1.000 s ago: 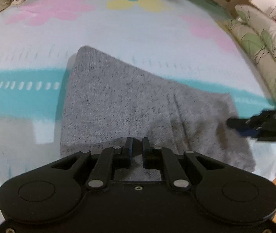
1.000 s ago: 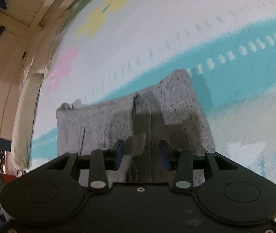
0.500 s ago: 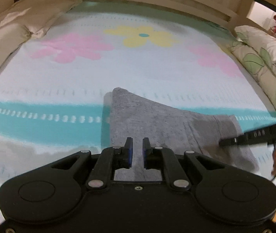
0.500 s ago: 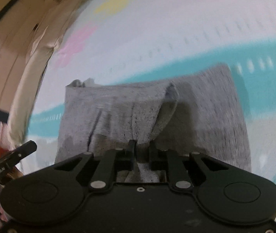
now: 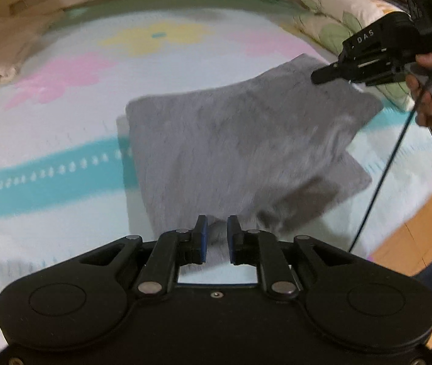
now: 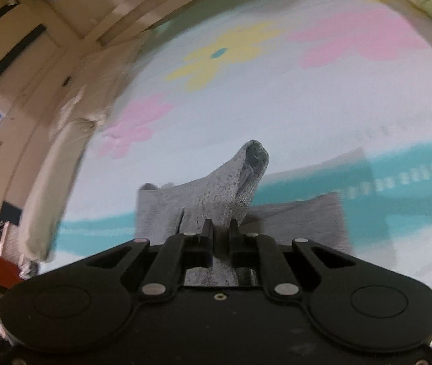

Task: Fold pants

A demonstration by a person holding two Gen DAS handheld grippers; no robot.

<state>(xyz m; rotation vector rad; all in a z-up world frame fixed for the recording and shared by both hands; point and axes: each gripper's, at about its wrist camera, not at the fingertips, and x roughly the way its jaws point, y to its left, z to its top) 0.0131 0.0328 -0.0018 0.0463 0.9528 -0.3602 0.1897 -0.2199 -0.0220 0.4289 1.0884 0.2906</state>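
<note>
Both clenched on the grey pants (image 5: pixel 240 152): left gripper (image 5: pixel 216 237) pinching the near edge at 6 o'clock, right gripper (image 5: pixel 322 76) lifting the corner at 2 o'clock. Lower layer flat on the bedspread (image 5: pixel 63 121); probably folding across toward 9 o'clock.

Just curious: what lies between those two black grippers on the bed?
In the left wrist view, only the grey pants span from the left gripper to the right gripper.

Soft, even indoor light; motion blur smears both views (edges worst), with strong fisheye bending.
</note>
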